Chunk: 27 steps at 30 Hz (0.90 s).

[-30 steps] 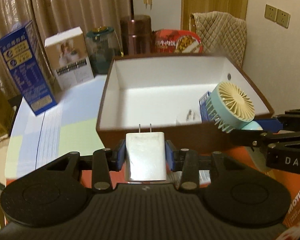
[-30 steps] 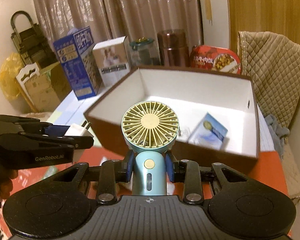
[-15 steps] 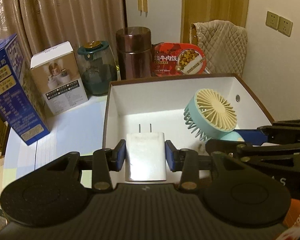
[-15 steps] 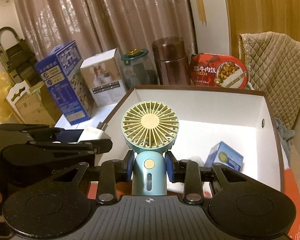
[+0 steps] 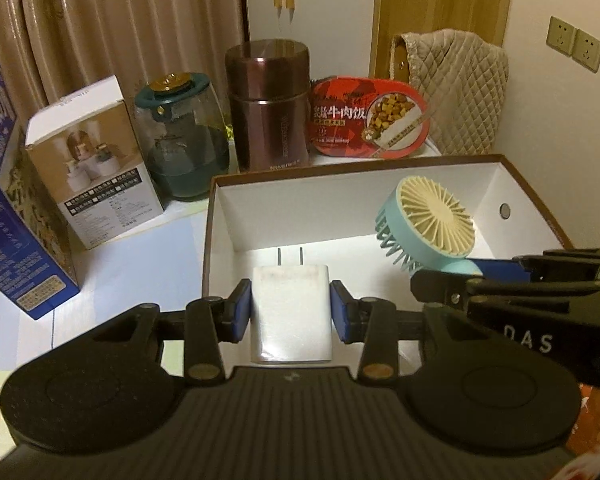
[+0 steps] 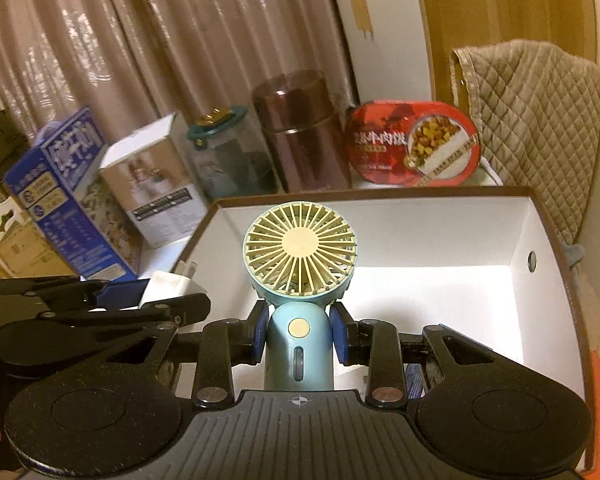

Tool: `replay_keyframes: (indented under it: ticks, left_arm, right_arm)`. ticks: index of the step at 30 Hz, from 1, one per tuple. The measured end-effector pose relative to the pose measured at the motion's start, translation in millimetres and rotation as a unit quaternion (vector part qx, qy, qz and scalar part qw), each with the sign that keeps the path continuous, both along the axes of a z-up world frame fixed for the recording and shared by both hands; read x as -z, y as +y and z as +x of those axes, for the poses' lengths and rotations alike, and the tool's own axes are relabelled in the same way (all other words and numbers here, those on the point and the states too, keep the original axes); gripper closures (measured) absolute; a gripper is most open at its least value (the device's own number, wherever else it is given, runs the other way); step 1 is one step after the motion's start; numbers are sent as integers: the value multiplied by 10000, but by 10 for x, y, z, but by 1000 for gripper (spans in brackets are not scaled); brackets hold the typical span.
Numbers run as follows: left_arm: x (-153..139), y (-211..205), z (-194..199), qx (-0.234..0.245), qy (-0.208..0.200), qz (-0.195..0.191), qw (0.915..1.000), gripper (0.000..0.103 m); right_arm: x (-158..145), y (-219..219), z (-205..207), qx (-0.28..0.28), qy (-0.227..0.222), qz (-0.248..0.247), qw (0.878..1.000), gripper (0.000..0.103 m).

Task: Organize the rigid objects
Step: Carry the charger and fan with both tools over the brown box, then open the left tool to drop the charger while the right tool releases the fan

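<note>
curtains (image 5: 112,28): beige, drawn, left | wall (image 5: 560,128): cream, two sockets (image 5: 576,43) | door (image 5: 440,0): wood | light: dim, warm

Matt white plastic charger (image 5: 291,312); smooth pastel plastic fan (image 6: 300,258); matt white cardboard box (image 5: 420,184) ahead of gripper; beyond, glossy metal flask (image 5: 269,104), glass jar (image 5: 180,136), quilted cloth (image 5: 456,88).

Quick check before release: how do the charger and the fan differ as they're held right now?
The charger is a flat white block with two prongs pointing forward; the fan is teal with a round cream grille on a handle. The left gripper clamps the charger by its body sides; the right gripper clamps the fan by its handle, head clear of the fingers. Both are held over the open box.
</note>
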<state>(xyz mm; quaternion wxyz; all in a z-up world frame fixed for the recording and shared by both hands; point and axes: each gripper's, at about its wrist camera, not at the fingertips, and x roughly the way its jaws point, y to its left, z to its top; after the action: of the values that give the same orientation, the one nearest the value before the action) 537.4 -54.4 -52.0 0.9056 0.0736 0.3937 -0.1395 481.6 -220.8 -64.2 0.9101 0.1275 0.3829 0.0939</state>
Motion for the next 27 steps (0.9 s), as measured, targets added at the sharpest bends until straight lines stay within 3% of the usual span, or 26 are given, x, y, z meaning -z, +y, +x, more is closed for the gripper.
replay_keyframes:
  ticks: [16, 27]
  left_arm:
    - [441, 0, 258, 63, 526, 48, 9986, 67]
    - [477, -60, 309, 146, 491, 91, 9986, 67]
  right_arm:
    - [521, -38, 285, 113, 798, 180, 9966, 73]
    - [596, -67, 362, 142, 836, 144, 9963, 73]
